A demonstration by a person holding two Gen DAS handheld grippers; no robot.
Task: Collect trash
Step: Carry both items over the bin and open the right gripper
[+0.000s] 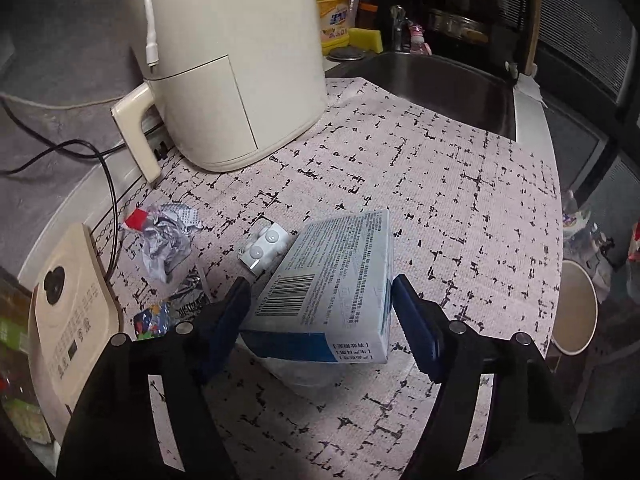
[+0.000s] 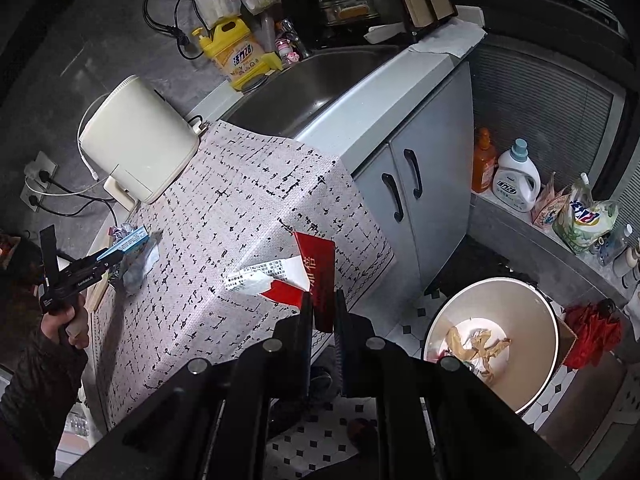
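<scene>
My right gripper [image 2: 323, 312] is clamped on a torn red carton [image 2: 296, 276] at the tabletop [image 2: 240, 184] edge; one thin flap could slip short of the bin [image 2: 492, 344] at three o'clock. My left gripper [image 1: 320, 304], jaws wide, hugs a blue box [image 1: 332, 280]; it's tilted and may tumble. Open floor surrounds the bin.

A dim kitchen: ahead, a counter under a speckled cloth [image 2: 256, 184] runs to a steel sink [image 2: 320, 88]. Grey cabinet doors [image 2: 416, 200] stand below, a black-and-white tiled floor [image 2: 320, 444] underneath, grey wall [image 2: 80, 40] left.
</scene>
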